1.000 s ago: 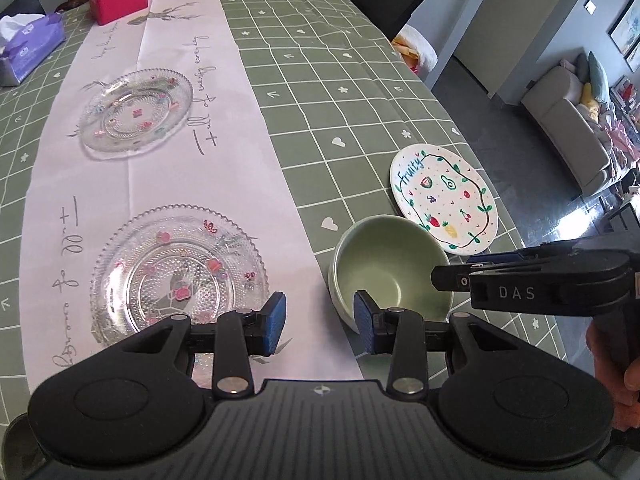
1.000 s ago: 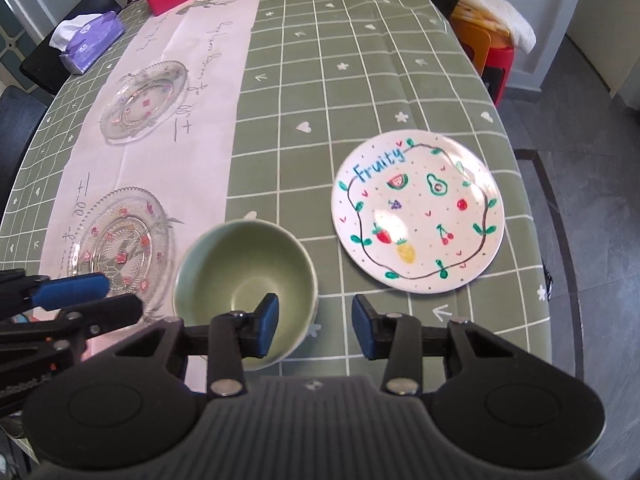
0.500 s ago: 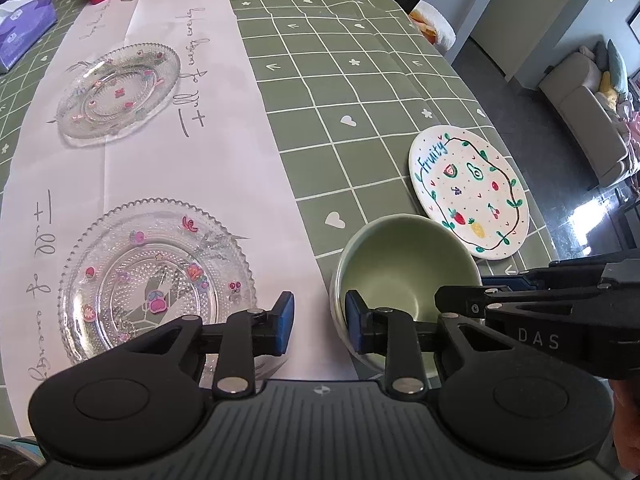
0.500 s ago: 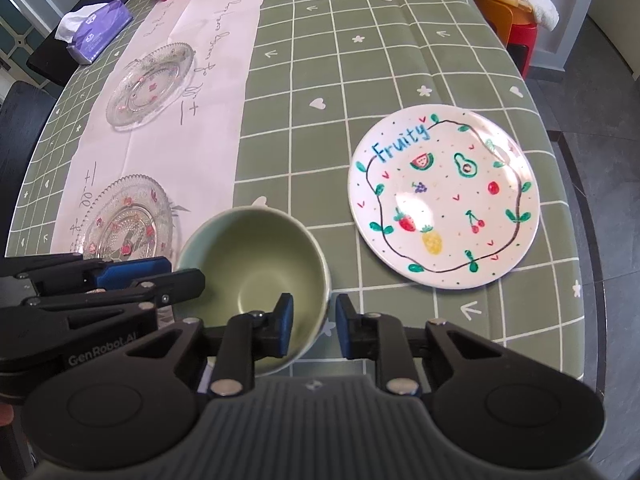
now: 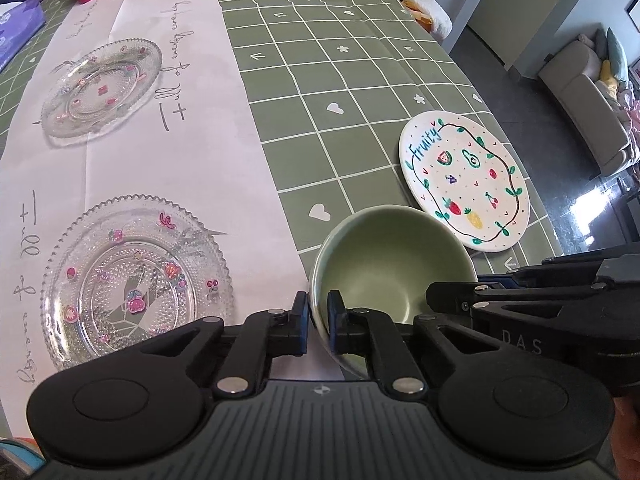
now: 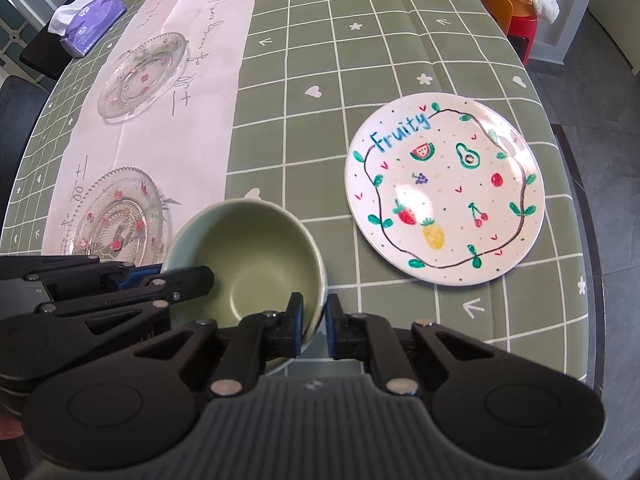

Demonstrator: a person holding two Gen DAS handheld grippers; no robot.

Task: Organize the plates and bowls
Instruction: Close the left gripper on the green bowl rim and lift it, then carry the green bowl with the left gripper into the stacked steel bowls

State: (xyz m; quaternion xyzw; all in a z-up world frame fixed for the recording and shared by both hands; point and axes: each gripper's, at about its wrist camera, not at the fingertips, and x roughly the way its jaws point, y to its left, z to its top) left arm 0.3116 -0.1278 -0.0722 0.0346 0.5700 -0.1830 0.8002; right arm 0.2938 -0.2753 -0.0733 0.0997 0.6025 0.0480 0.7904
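Green bowl (image 5: 394, 256) on the checked tablecloth (image 6: 320, 60), beside the Fruity plate (image 6: 444, 188). Clamped at opposite rims by left gripper (image 5: 318, 322) and right gripper (image 6: 314, 326). Tissue pack (image 6: 90, 24) fully visible only from right wrist; sofa (image 5: 584, 92) only from left.

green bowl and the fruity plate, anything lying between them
Nothing lies between them. The right wrist view shows only a narrow strip of bare green checked tablecloth between the green bowl and the fruity plate; they sit apart, not touching.
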